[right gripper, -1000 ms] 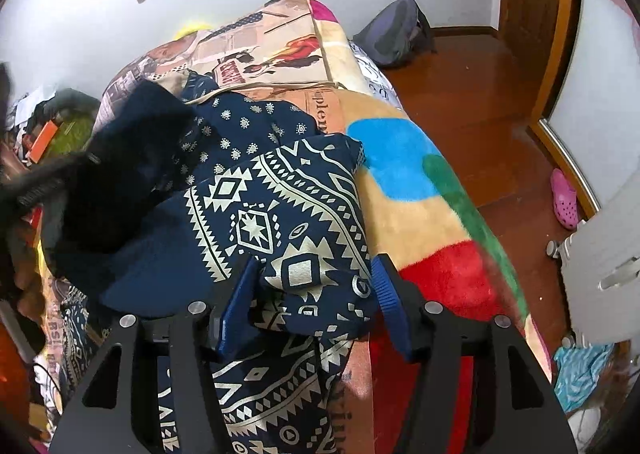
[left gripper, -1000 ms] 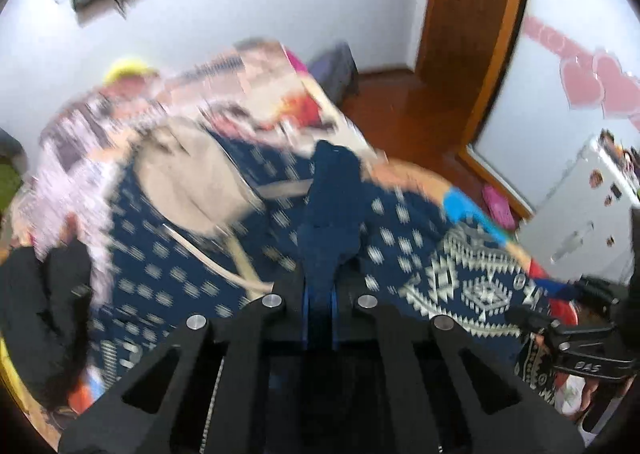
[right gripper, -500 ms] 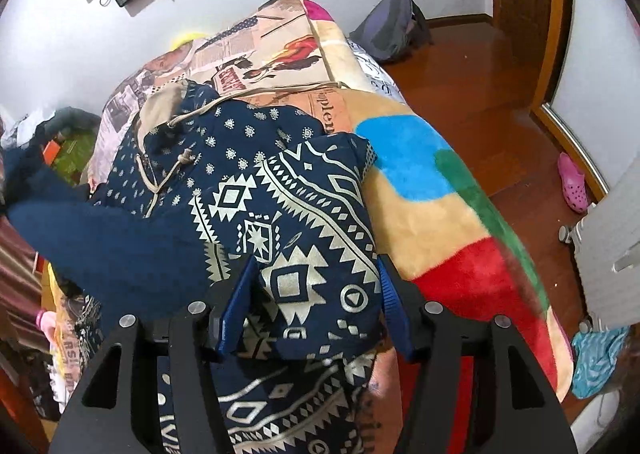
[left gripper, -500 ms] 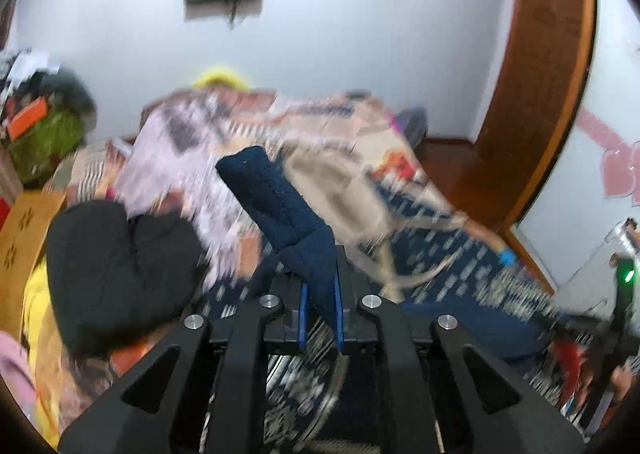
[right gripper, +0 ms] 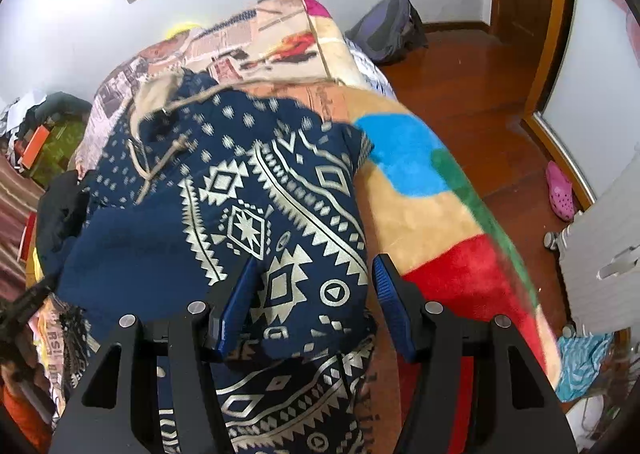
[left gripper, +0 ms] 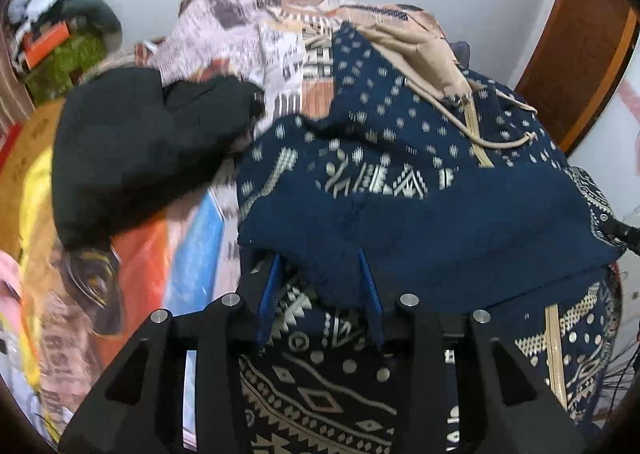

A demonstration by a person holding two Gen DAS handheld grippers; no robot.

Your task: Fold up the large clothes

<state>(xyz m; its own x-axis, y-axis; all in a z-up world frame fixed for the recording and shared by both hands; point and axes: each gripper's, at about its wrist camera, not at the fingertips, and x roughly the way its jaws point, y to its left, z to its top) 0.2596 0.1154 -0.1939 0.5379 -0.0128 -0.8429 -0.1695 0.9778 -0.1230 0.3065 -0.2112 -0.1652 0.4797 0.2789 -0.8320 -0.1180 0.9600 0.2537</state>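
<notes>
A large navy hooded garment with a cream tribal pattern, beige hood lining and drawstrings lies on the bed. It also shows in the right wrist view. My left gripper is open, and a plain navy sleeve fold drapes loosely between its blue fingers. My right gripper is open, its fingers straddling a patterned fold of the garment at the bed's right side.
A colourful blanket covers the bed. A black garment lies to the left of the hoodie. Clutter stands at far left. A backpack, wooden floor and pink shoe lie to the right.
My left gripper was shut on the navy sleeve, swung it left and down across the garment, and has now opened. My right gripper stayed open over the patterned fold.
</notes>
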